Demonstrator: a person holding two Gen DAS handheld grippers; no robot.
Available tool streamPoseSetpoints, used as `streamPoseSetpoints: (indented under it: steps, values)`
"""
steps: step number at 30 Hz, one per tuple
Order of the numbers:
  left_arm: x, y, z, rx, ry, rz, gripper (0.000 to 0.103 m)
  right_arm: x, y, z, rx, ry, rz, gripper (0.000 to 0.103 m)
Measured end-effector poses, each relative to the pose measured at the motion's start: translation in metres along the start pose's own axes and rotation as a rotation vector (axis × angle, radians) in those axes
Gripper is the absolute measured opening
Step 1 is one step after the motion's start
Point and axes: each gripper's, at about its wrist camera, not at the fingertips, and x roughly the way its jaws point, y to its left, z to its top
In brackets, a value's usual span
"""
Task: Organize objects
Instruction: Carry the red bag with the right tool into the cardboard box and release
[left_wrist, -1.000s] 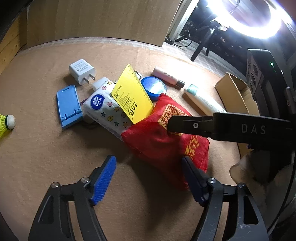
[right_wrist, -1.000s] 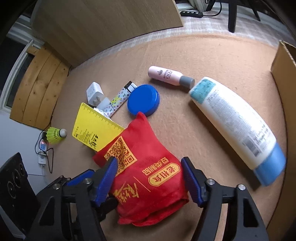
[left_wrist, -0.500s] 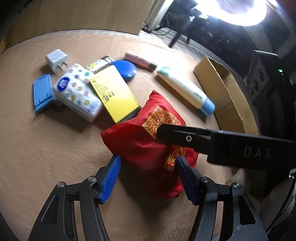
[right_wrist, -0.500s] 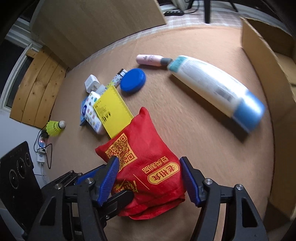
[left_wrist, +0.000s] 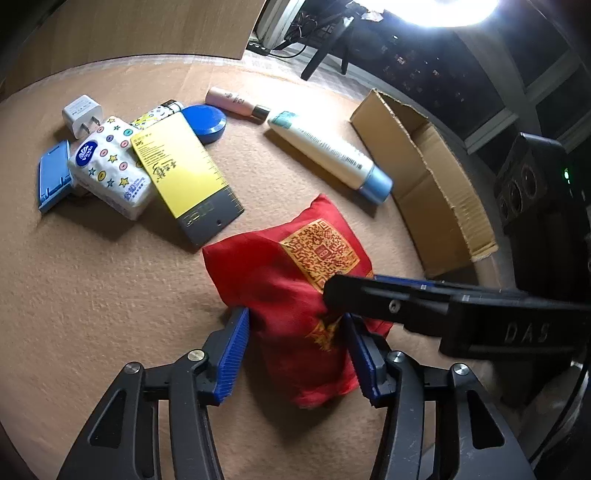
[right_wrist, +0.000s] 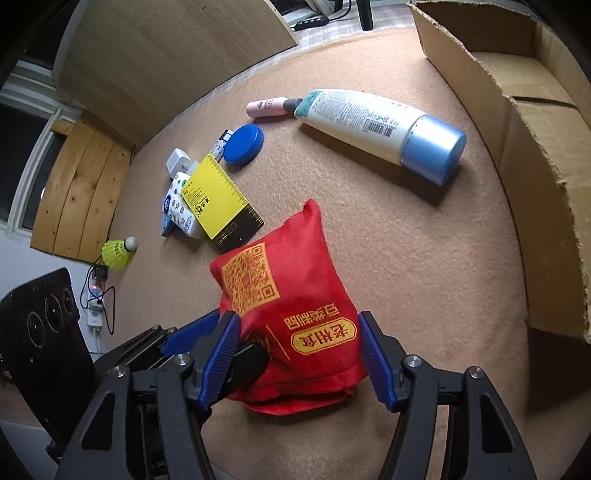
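**A:** Tongs status?

**B:** Left tongs (left_wrist: 295, 317): jaws just closed further, red bag (left_wrist: 280, 280) between them. Contact is seen at the left pad's tip and along the right pad. Whether it is actually clamped cannot be told. Right tongs (right_wrist: 298, 317): set at medium width, and the same bag is gripped at its lower end.

**A:** Bag location?

**B:** Lower centre of both views, on the tan bench (left_wrist: 110, 295). In the left view it is crossed from the right by a finger of the right tongs.

**A:** Surroundings?

**B:** Just beyond the bag's upper-left corner a yellow ruler card (left_wrist: 177, 166) is seen, propped on a tissue pack (left_wrist: 110, 166). A blue stand (left_wrist: 53, 181) is at the far left and a white charger (left_wrist: 82, 112) above it. A blue round lid (left_wrist: 207, 120) and a pink tube (left_wrist: 231, 101) are found top centre. A white bottle with a blue cap (left_wrist: 325, 151) is laid on its side, upper right of the bag. A cardboard box (left_wrist: 436, 192) is placed along the right edge, open. A yellow shuttlecock (right_wrist: 118, 253) is noted at the left of the right view, well apart.
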Motion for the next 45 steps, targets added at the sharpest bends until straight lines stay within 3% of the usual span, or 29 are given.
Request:
streamPoseSetpoints:
  steps: [3, 7, 8, 12, 14, 19, 26, 32, 45]
  values:
    - [0.002, -0.001, 0.000, 0.009, 0.004, 0.007, 0.058, 0.001, -0.004, -0.002, -0.010, 0.009, 0.001, 0.061]
    - [0.009, 0.007, -0.004, -0.038, 0.027, 0.029, 0.082, 0.002, -0.007, -0.005, -0.039, 0.016, -0.004, 0.063]
    - [0.012, 0.009, -0.005, -0.043, 0.035, 0.032, 0.084, 0.003, -0.007, -0.005, -0.049, 0.016, -0.007, 0.065]
    - [0.013, 0.007, -0.006, -0.038, 0.018, 0.016, 0.078, 0.009, -0.009, -0.001, -0.067, 0.031, -0.003, 0.067]
    - [0.015, 0.004, -0.005, -0.036, 0.027, -0.013, 0.062, 0.009, -0.007, -0.001, -0.070, 0.039, 0.016, 0.065]
    - [0.008, -0.006, -0.004, -0.025, 0.011, 0.018, 0.057, -0.002, -0.004, -0.001, -0.078, 0.020, 0.020, 0.061]
    - [-0.020, -0.043, 0.019, 0.069, -0.058, 0.009, 0.057, -0.060, -0.002, 0.010, -0.102, -0.103, 0.011, 0.060]
    - [-0.026, -0.096, 0.043, 0.161, -0.104, -0.035, 0.057, -0.114, -0.024, 0.016, -0.089, -0.205, -0.033, 0.060]
    - [0.033, -0.195, 0.083, 0.271, -0.082, -0.106, 0.057, -0.167, -0.105, 0.031, -0.004, -0.305, -0.136, 0.060]
